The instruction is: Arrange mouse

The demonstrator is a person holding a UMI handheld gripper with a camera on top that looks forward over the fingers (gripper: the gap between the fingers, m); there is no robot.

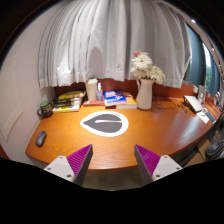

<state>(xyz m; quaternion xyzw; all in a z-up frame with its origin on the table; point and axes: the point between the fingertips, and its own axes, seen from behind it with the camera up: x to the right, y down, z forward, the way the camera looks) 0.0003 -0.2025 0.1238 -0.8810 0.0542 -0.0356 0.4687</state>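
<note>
A small dark mouse (pixel 41 139) lies on the wooden desk (pixel 150 130) near its left end, well to the left of my fingers. A grey oval mouse pad with a white middle (pixel 104 123) rests in the centre of the desk, beyond the fingers. My gripper (pixel 112 160) hovers over the desk's near edge, open, with nothing between its purple pads (pixel 76 158).
A white vase of pale flowers (pixel 146 85) stands right of the mouse pad. Books (pixel 115 98) and a white cup (pixel 92 90) sit at the back, stacked items (pixel 67 101) at the back left, and a white device (pixel 194 104) at the right end. White curtains hang behind.
</note>
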